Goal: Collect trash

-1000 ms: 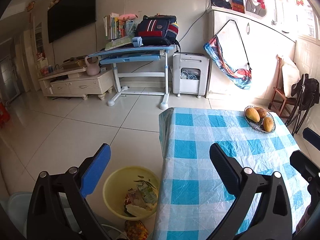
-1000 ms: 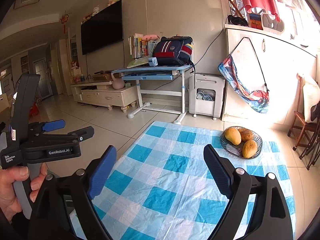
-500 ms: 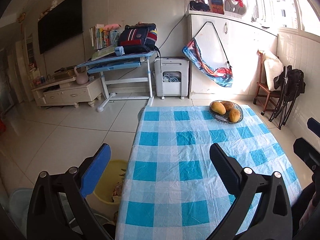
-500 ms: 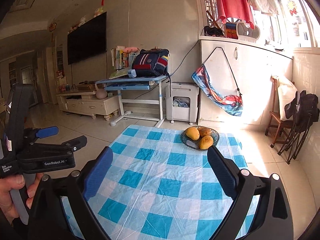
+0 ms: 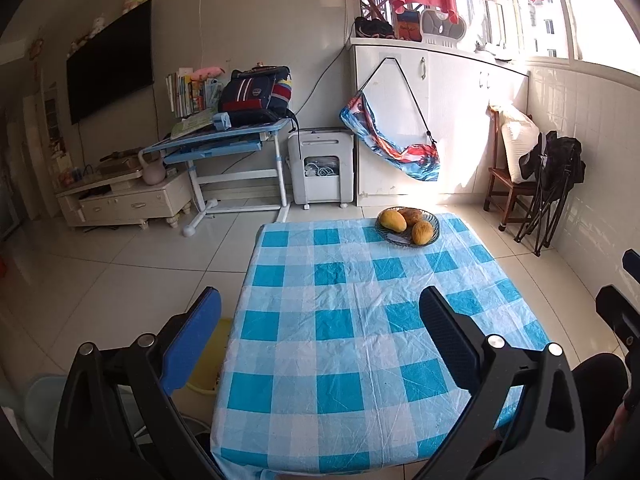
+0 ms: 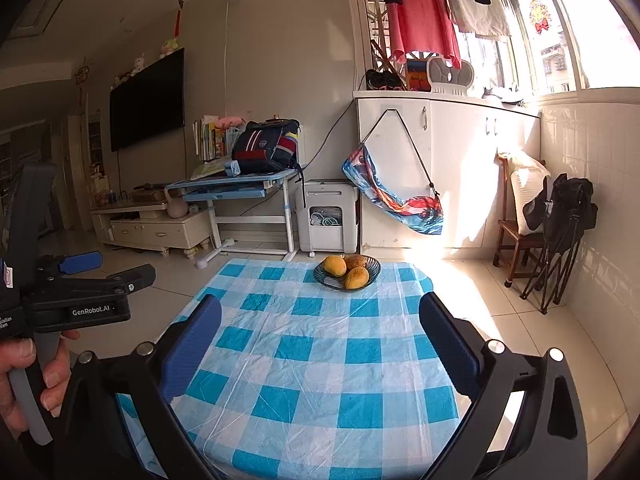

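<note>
My left gripper (image 5: 320,320) is open and empty, held above the near part of the blue-and-white checked table (image 5: 360,340). A yellow trash bin (image 5: 210,360) stands on the floor at the table's left side, mostly hidden behind my left finger and the cloth edge. My right gripper (image 6: 320,320) is open and empty over the same table (image 6: 320,360). The left gripper's body (image 6: 80,300), held in a hand, shows at the left of the right wrist view. I see no loose trash on the cloth.
A glass bowl of mangoes (image 5: 407,227) sits at the table's far edge, also in the right wrist view (image 6: 347,272). Beyond are a blue desk (image 5: 224,148), a white appliance (image 5: 322,170), a TV cabinet (image 5: 124,200) and a chair (image 5: 516,176) at the right wall.
Both grippers have pulled back and swung right and up. The yellow bin, open to view with trash a second ago, has slid behind my left finger. The table now fills the middle.
</note>
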Demonstrator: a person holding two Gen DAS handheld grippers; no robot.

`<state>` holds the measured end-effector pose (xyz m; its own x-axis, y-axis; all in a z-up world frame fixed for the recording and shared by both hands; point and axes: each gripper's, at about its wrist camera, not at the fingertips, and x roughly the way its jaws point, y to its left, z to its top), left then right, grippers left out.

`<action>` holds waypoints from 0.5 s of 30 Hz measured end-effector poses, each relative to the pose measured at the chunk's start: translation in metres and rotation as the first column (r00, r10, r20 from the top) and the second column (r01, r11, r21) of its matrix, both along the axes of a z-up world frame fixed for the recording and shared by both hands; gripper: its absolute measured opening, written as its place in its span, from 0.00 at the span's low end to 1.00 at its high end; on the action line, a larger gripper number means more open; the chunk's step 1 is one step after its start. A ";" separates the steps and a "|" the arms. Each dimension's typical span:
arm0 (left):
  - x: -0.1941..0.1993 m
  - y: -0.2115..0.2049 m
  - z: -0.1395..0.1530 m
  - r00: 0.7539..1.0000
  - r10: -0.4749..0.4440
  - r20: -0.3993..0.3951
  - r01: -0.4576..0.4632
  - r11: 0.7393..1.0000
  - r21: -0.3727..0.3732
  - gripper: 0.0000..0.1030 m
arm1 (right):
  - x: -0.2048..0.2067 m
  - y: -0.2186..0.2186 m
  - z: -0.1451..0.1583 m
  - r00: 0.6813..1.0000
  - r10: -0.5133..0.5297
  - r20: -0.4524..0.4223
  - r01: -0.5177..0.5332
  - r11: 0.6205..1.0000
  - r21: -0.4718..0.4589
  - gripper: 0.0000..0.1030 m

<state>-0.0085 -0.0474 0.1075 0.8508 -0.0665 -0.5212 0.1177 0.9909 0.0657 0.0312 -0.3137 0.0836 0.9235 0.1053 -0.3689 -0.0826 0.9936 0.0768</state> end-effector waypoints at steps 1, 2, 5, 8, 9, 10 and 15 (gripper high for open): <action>-0.006 0.000 0.002 1.000 -0.002 0.005 0.002 1.000 0.000 0.93 | -0.006 -0.001 0.001 1.000 -0.006 0.004 0.006 1.000 -0.002 0.92; -0.012 0.000 0.004 1.000 -0.004 0.010 0.004 1.000 -0.001 0.93 | -0.011 -0.002 0.003 1.000 -0.012 0.009 0.012 1.000 -0.002 0.92; -0.026 -0.002 0.010 1.000 -0.008 0.014 0.008 1.000 0.000 0.93 | -0.025 -0.003 0.007 0.999 -0.027 0.024 0.027 1.000 -0.010 0.93; -0.041 -0.003 0.016 1.000 -0.009 0.020 0.009 1.000 -0.004 0.93 | -0.037 -0.005 0.012 0.999 -0.035 0.029 0.035 0.999 -0.012 0.93; -0.045 -0.003 0.019 1.000 -0.008 0.024 0.008 1.000 -0.008 0.93 | -0.042 -0.005 0.013 0.999 -0.040 0.032 0.040 0.999 -0.015 0.93; -0.050 -0.003 0.021 1.000 -0.006 0.029 0.006 1.000 -0.012 0.93 | -0.047 -0.006 0.015 0.998 -0.045 0.034 0.046 0.999 -0.017 0.93; -0.071 -0.010 0.031 0.999 -0.010 0.052 0.010 1.000 0.003 0.93 | -0.063 -0.007 0.017 0.997 -0.061 0.041 0.062 0.998 -0.017 0.93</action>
<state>-0.0796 -0.0571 0.1390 0.8759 -0.0741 -0.4767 0.1242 0.9895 0.0744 -0.0319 -0.3209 0.1006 0.9422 0.0418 -0.3325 -0.0243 0.9981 0.0568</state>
